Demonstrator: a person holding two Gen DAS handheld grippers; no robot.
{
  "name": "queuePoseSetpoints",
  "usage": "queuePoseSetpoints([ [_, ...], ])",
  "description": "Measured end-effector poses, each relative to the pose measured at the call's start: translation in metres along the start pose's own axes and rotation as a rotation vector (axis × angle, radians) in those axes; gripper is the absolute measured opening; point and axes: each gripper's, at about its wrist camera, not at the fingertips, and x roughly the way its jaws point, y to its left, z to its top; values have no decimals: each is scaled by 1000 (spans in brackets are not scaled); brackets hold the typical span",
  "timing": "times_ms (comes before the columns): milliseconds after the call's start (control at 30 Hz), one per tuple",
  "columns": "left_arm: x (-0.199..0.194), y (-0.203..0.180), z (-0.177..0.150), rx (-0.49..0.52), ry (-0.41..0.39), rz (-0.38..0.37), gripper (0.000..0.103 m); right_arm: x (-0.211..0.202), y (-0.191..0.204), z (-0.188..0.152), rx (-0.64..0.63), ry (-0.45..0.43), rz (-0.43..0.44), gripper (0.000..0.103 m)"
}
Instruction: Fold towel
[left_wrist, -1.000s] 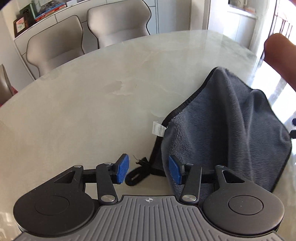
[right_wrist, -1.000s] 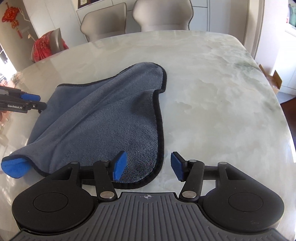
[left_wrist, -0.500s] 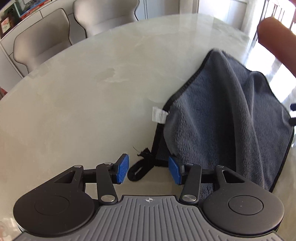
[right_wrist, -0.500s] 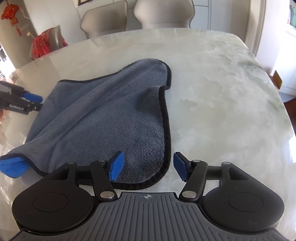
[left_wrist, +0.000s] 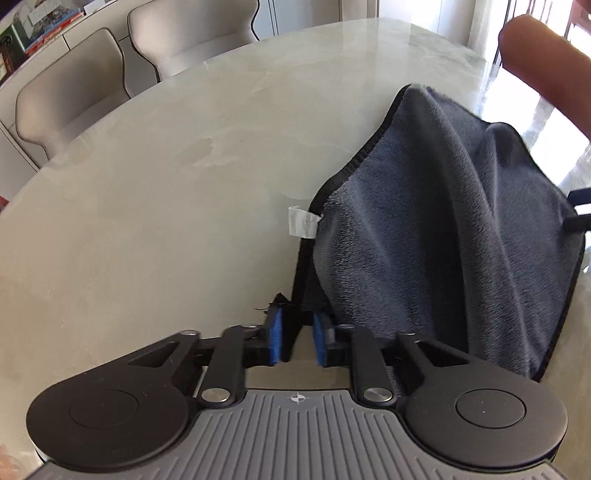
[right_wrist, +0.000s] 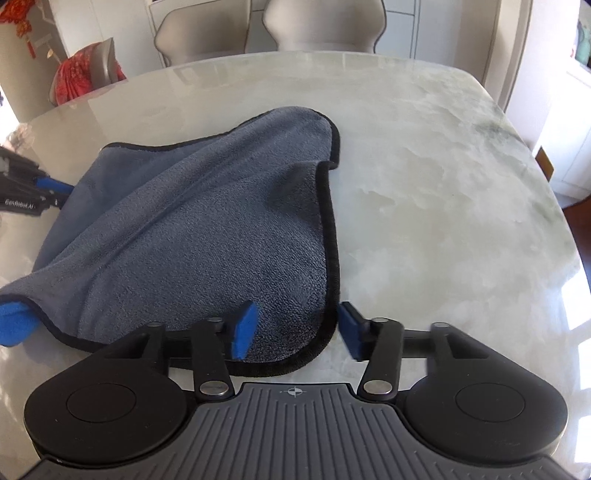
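A grey towel (left_wrist: 436, 229) with black edging and a white tag (left_wrist: 301, 220) lies rumpled on the marble table (left_wrist: 166, 177). My left gripper (left_wrist: 297, 341) has its blue pads narrowed around the towel's near corner and its black loop, with a small gap still showing between the pads. In the right wrist view the towel (right_wrist: 207, 236) lies spread ahead. My right gripper (right_wrist: 295, 330) is open, its pads either side of the towel's near right corner, just above the table. The left gripper also shows at the far left edge (right_wrist: 40, 188).
Beige chairs (left_wrist: 74, 92) stand at the table's far side, also in the right wrist view (right_wrist: 321, 26). A red cushion (right_wrist: 85, 77) sits on a chair at left. A finger (left_wrist: 546, 66) blurs the left view's top right corner.
My left gripper's jaws have closed in around the towel's corner and loop. The right gripper has moved forward over the near right corner and stays open.
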Motion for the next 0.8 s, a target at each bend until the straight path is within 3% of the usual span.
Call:
queuePoseSetpoints([
  [33, 0, 2, 1, 3, 6, 3, 9, 0, 1, 0, -9, 4, 7, 9],
  [167, 4, 6, 9, 27, 33, 63, 8, -7, -5, 0, 16, 42, 20, 9],
  [467, 6, 10, 30, 115, 41, 132, 4, -42, -23, -22, 34, 110, -84, 9],
  [567, 4, 12, 39, 117, 26, 119, 4, -49, -31, -31, 34, 142, -124, 9],
  [800, 5, 9, 46, 154, 28, 109, 4, -54, -33, -43, 30, 228, -130, 11],
])
